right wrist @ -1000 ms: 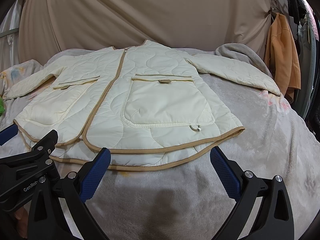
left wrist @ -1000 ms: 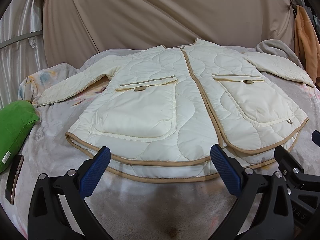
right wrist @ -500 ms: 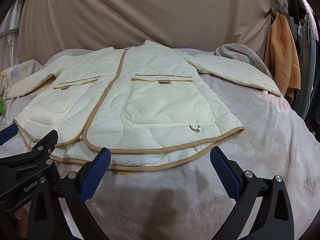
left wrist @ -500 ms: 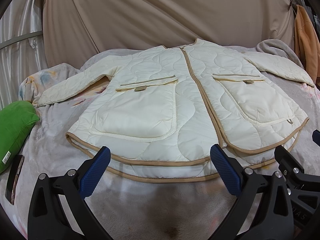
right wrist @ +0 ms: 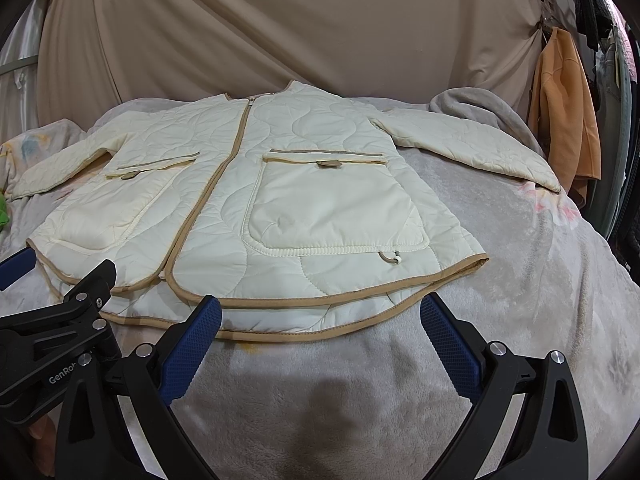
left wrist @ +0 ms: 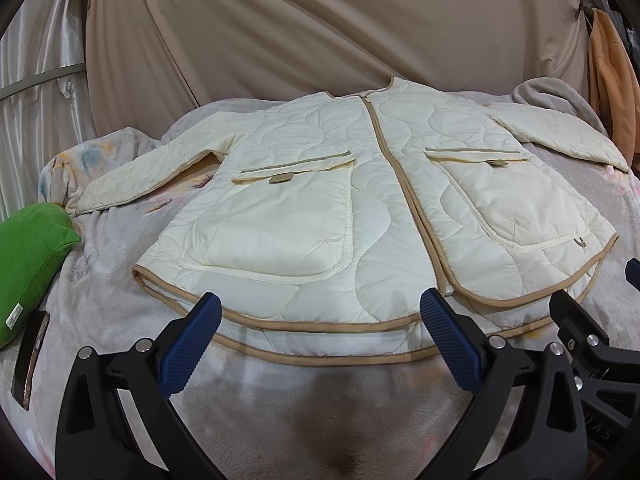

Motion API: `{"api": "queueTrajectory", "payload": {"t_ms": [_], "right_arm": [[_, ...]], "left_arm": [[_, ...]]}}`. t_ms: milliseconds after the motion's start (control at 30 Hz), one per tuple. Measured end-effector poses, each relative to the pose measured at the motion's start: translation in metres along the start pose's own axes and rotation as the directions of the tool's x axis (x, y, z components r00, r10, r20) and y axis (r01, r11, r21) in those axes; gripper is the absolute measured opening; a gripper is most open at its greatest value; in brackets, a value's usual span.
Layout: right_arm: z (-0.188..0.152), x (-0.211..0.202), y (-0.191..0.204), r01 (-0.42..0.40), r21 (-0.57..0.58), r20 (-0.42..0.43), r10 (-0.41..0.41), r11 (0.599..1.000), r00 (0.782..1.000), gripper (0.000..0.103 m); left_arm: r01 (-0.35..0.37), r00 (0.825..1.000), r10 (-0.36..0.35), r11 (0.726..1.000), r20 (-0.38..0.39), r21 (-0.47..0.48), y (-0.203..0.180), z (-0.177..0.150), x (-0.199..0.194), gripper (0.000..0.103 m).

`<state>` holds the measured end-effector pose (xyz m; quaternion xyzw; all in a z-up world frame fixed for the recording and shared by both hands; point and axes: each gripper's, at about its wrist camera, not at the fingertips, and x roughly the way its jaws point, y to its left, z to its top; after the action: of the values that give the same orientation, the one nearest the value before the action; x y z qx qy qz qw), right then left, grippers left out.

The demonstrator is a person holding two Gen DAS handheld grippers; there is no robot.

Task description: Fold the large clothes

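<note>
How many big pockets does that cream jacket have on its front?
2. One pocket lies left of the zip, the other pocket right of it, both on the jacket; any others would be hidden.

The phone (left wrist: 30,356) is partly cut by the left edge; the green cushion's (left wrist: 28,264) label seems unreadable.

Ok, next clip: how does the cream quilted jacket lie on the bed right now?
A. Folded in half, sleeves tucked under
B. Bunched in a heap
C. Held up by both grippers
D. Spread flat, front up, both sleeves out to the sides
D: the jacket lies flat, zipper up, sleeves out, and both the left gripper and the right gripper are open, short of its hem.
</note>
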<state>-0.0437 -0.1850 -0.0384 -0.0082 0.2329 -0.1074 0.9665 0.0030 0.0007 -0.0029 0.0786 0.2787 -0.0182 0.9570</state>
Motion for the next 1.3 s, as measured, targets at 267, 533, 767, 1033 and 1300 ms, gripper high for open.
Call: {"api": "queueTrajectory", "payload": {"t_ms": [267,533,767,1033,1300], "right_arm": [[0.000,0.000,0.001,0.000,0.000,0.001,0.000,1.000,1.000,0.098],[0.000,0.000,0.001,0.000,-0.001,0.001,0.000,1.000,1.000,0.098],[0.002,0.002,-0.003,-0.038,0.013,-0.037,0.039,0.999,0.999,0.098],[0.065,0.016,-0.145,-0.097,0.184,-0.067,0.111,0.978,0.992,0.098],[0.116,0.147,-0.365,0.039,0.553,-0.116,0.031,0.832,0.993,0.090]], "left_arm": [[0.000,1.000,0.000,1.000,0.000,0.001,0.000,0.000,0.000,0.097],[-0.001,1.000,0.001,1.000,0.000,0.001,-0.001,0.000,0.000,0.097],[0.044,0.999,-0.044,0.999,-0.023,-0.022,0.010,0.001,0.002,0.098],[0.100,0.995,-0.101,0.994,-0.020,-0.034,0.086,0.045,-0.003,0.098],[0.073,0.995,-0.082,0.985,-0.053,-0.156,0.138,0.090,0.061,0.098]]}}
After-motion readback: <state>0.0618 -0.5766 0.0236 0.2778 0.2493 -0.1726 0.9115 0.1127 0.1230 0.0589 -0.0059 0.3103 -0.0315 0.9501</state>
